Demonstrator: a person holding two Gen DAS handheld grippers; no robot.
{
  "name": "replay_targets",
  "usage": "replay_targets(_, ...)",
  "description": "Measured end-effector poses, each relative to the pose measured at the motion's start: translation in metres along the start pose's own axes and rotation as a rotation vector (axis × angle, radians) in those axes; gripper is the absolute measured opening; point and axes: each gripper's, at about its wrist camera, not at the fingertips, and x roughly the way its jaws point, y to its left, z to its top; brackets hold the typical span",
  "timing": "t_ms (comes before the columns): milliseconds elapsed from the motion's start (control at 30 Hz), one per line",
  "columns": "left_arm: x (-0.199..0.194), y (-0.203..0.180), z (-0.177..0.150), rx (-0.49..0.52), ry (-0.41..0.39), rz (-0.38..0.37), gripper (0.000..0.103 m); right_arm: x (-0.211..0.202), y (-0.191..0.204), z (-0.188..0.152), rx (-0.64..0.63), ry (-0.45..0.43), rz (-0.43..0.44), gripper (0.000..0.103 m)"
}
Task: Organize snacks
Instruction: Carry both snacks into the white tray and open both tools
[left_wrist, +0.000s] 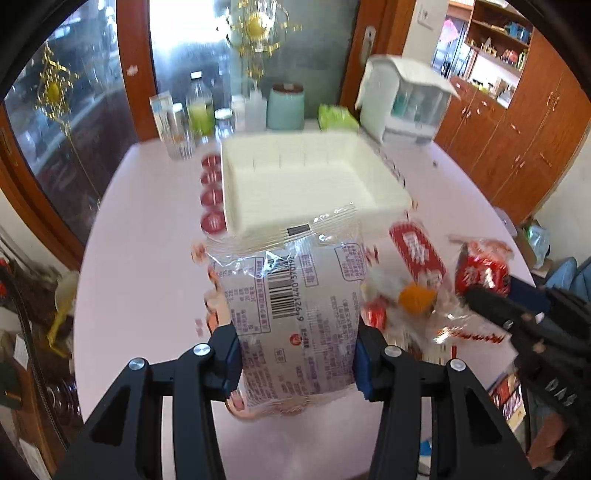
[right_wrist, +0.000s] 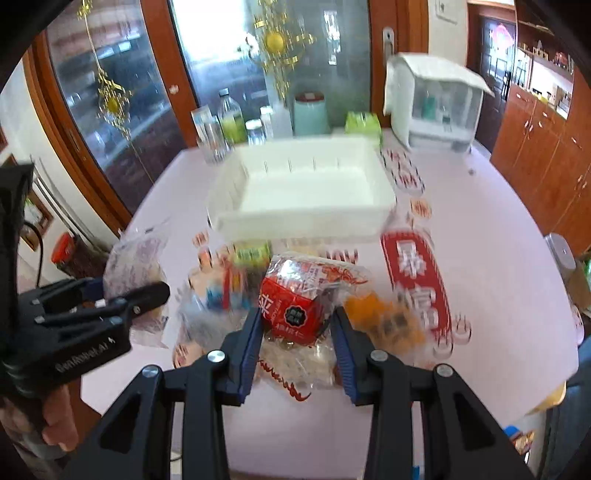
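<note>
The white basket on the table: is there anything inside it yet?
The white basket looks empty: only its bare white floor and slotted walls show in both views. Its near inner corner is hidden by the rim, and in the left view partly by the held snack pack.

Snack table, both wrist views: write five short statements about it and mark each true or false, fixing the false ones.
1. The left claw grips a clear packet with a barcode. True.
2. The right claw is empty. False: it is shut on a red snack bag.
3. The white bin is full of snacks. False: no snacks show inside it.
4. Bottles and jars stand at the far edge of the table, behind the bin. True.
5. A row of round red lids lies on the right of the bin in the left wrist view. False: they lie along its left side.
</note>
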Motion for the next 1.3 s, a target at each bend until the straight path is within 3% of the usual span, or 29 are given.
replay_targets(300, 0.002, 0.001, 0.101, 0.003, -0.113, 0.079, 0.047, 0.001, -0.001, 0.117, -0.077, -0.107, 0.017, 0.038)
replay_targets(433, 0.022, -0.001, 0.144, -0.001, -0.155, 0.133, 0.047, 0.034, -0.013, 0.164, -0.051, -0.107, 0.029, 0.038)
replay_targets(600, 0.071, 0.002, 0.175, -0.036, -0.138, 0.153, 0.047, 0.091, -0.033, 0.206, 0.022, -0.057, 0.040, 0.038)
replay_targets(867, 0.154, 0.000, 0.183, -0.087, -0.055, 0.150, 0.047, 0.160, -0.054, 0.219, 0.061, 0.026, 0.058, 0.038)
replay_targets(1300, 0.234, 0.001, 0.163, -0.097, 0.082, 0.184, 0.047, 0.234, -0.064, 0.202, 0.062, 0.157, 0.073, 0.038)
